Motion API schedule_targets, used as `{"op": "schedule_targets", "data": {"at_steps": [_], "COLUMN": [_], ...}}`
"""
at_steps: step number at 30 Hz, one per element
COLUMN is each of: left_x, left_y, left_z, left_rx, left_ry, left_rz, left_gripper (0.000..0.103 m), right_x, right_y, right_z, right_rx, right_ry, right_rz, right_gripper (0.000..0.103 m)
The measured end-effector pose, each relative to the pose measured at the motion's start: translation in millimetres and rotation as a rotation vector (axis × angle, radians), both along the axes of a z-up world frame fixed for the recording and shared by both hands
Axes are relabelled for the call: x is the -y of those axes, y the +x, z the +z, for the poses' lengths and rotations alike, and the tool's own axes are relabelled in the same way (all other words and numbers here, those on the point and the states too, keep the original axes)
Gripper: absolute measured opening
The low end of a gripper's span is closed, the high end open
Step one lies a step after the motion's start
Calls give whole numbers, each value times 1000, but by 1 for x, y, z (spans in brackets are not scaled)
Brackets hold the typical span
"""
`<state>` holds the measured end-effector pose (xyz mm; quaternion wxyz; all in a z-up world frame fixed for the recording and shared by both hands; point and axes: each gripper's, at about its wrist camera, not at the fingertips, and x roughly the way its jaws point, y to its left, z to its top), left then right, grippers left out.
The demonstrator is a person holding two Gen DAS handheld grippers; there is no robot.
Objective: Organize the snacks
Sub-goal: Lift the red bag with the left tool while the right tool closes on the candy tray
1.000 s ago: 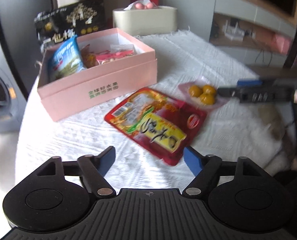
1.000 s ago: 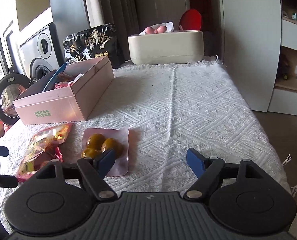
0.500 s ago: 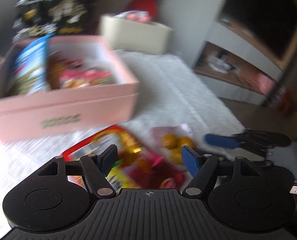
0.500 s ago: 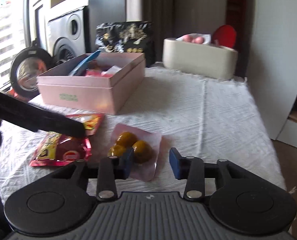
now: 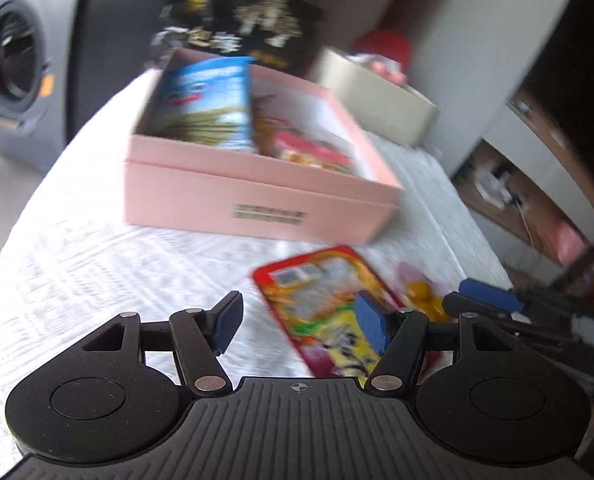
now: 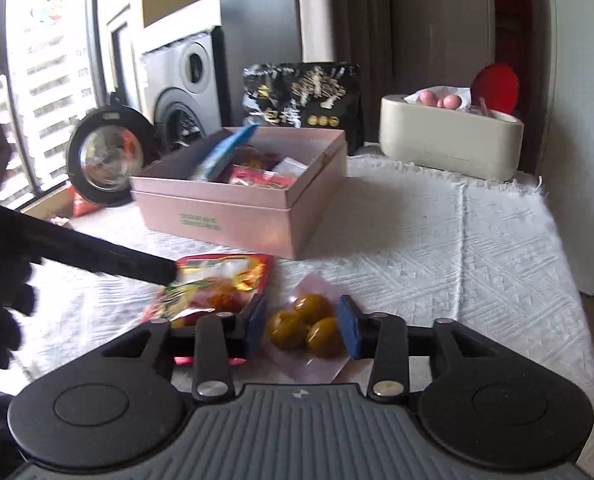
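A white woven tablecloth [image 6: 437,240] covers the table, and the pink box [image 6: 237,216] sits on it with the lid off, holding a tall blue bag [image 5: 209,104] propped at its left end and smaller red packets beside it. Behind the box stands a black bag with gold print [image 6: 303,98], and off to the right a cream container [image 6: 449,144] with pink items poking out on top. Down in front of the box lies the red and yellow snack packet [image 5: 329,300], flat on the cloth. Just beside it, to its right, is the clear pink pouch of yellow-brown balls [image 6: 305,326]. The right gripper [image 6: 303,326] has its blue pads either side of that pouch, released with a gap on both flanks, not pinching it. The left gripper [image 5: 299,326] hovers over the near end of the red packet, fingers spread wide and holding nothing; the left view is motion-blurred.
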<state>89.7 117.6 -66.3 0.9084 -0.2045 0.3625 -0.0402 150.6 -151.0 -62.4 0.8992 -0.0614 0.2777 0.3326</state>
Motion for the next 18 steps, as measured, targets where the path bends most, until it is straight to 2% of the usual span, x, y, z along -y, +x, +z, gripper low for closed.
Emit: {"op": "schedule_targets", "data": {"at_steps": [3, 6, 8, 11, 13, 15, 16, 18], "left_x": [-1, 15, 27, 38, 44, 50, 52, 55], "left_y": [9, 18, 24, 36, 36, 29, 23, 10], "left_z": [-6, -5, -5, -4, 0, 6, 9, 15], "left_rx": [-18, -1, 27, 47, 61, 69, 72, 82], "left_ry": [-34, -14, -5, -1, 35, 102, 130, 171], "left_rz": [-22, -81, -131, -195, -213, -225, -233, -256], "left_gripper": [67, 72, 72, 69, 69, 69, 69, 69], "right_x": [-21, -27, -26, -14, -8, -2, 2, 5], "right_y": [6, -9, -22, -31, -37, -39, -39, -33], "right_z": [-12, -11, -11, -9, -8, -6, -5, -3], "right_rx": [28, 12, 28, -9, 10, 51, 67, 76], "right_ry": [-69, -57, -77, -39, -51, -70, -65, -47], "right_rz": [10, 102, 137, 183, 159, 97, 69, 35], "right_gripper": [20, 18, 17, 19, 32, 61, 65, 67]}}
